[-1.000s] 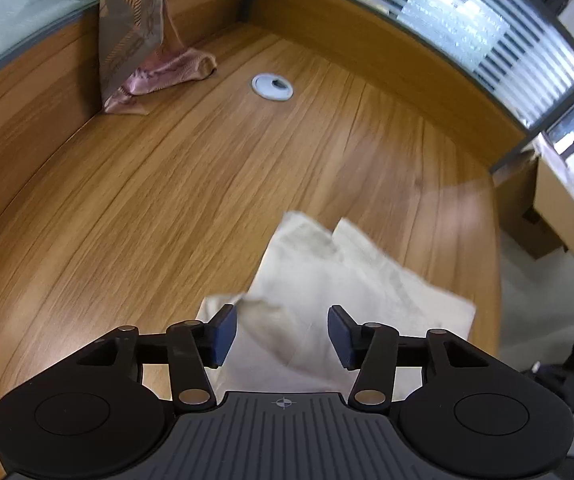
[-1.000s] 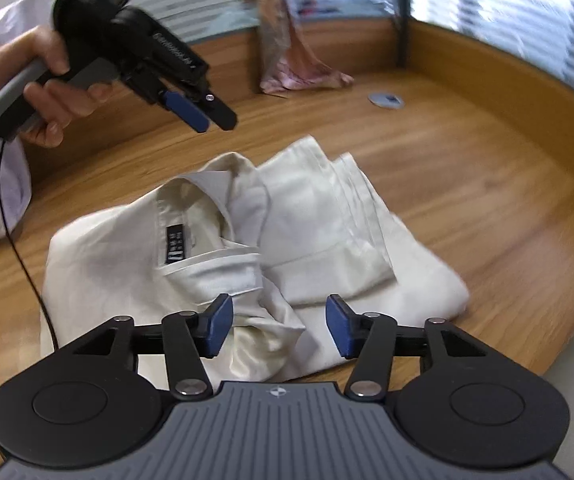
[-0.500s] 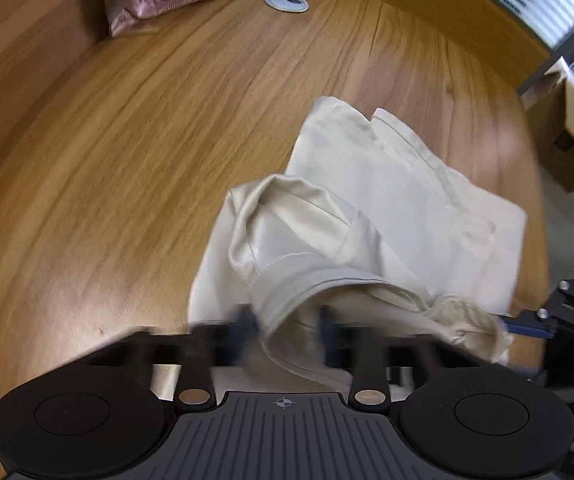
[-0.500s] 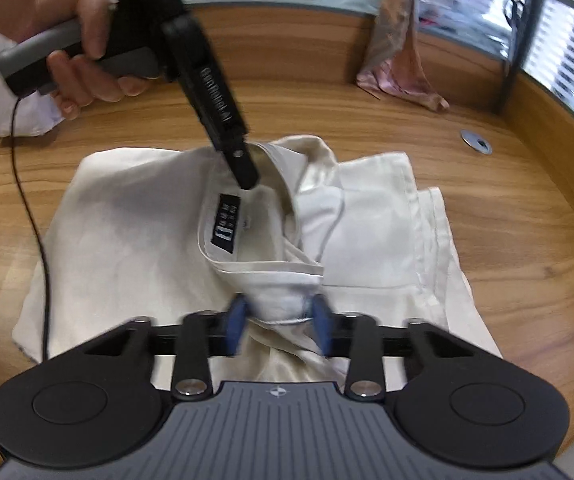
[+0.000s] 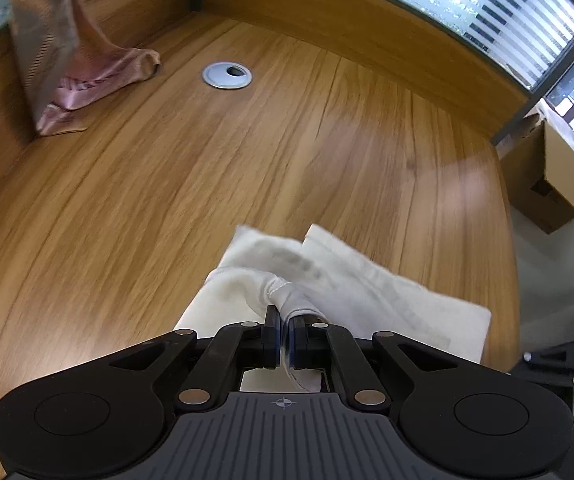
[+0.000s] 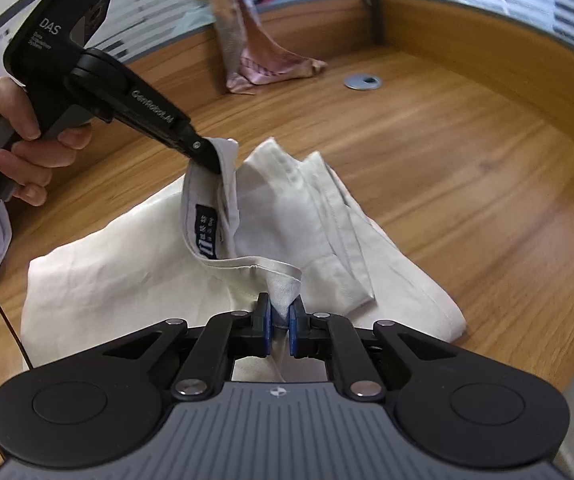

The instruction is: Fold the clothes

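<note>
Both claws grip the collar of the cream shirt (image 6: pixel 135 276): the right gripper (image 6: pixel 280 320) pinches the near collar fold between its pads, and the left gripper (image 6: pixel 207 156), ahead and to its left, clamps the far collar edge, lifted above the wooden table (image 6: pixel 467 184). Judging by the bunched body sagging below, the lift goes best with both claws level and apart, keeping the collar taut. The hand (image 6: pixel 19 148) tilts its claw down.

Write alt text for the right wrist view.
The right gripper pinches the collar of a cream shirt lying on a wooden table, while the left gripper, held in a hand, lifts the collar's other end.
</note>
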Demonstrator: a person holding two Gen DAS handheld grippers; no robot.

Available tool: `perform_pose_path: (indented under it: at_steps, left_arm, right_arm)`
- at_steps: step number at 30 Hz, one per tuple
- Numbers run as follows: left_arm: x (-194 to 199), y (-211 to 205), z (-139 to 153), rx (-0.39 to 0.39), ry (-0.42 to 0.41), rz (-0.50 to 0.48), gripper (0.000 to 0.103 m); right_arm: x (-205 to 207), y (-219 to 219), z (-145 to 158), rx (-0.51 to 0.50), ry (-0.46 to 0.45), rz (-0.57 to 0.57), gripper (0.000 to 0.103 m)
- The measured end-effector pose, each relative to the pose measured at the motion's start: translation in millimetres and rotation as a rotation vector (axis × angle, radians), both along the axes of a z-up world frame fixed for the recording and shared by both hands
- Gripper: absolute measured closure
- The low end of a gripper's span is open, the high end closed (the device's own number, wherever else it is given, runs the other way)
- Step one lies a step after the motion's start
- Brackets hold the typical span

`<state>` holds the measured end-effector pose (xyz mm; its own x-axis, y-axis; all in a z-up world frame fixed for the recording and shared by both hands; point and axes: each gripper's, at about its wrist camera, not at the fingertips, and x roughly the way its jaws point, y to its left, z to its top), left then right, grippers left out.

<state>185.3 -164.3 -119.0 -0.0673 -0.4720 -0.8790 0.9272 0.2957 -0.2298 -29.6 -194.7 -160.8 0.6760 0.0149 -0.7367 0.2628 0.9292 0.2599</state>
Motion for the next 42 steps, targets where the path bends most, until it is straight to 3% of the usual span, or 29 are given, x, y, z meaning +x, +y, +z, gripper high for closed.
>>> perform_pose_path:
  at_steps: [3, 5, 8, 13, 17, 19, 27, 32, 39, 42]
  left_arm:
    - [1, -9, -2, -0.007, 0.013, 0.019, 0.093]
    - [4, -10, 1, -0.026, 0.037, 0.049, 0.082]
    - [9, -7, 9, -0.04, 0.04, 0.064, 0.073]
    - [16, 13, 21, -0.034, 0.012, 0.078, 0.051]
    - [20, 30, 30, -0.034, 0.009, 0.098, 0.043]
    - [22, 37, 34, -0.04, 0.024, 0.112, 0.042]
    - [22, 63, 42, -0.043, 0.029, 0.17, 0.036]
    - [7, 83, 30, -0.003, -0.002, 0.138, 0.036]
    - [-14, 126, 14, 0.052, 0.003, 0.112, 0.036]
    - [-27, 146, 8, 0.059, 0.058, 0.094, 0.036]
  right_arm:
    - [-4, -8, -3, 0.022, -0.002, -0.055, 0.092]
    - [-9, -13, -4, 0.027, -0.007, -0.11, 0.084]
    - [-16, -20, -4, 0.029, -0.012, -0.188, 0.083]
    - [-13, -19, -4, 0.042, -0.006, -0.173, 0.081]
    - [-9, -17, -4, 0.052, -0.001, -0.152, 0.054]
    - [-6, -15, -4, 0.059, 0.011, -0.149, 0.049]
    - [0, -23, -8, 0.198, -0.002, -0.203, 0.049]
    - [4, -29, -16, 0.258, 0.027, -0.242, 0.05]
    - [-3, -51, -24, 0.44, 0.011, -0.359, 0.05]
    - [0, -58, -32, 0.484, 0.024, -0.378, 0.061]
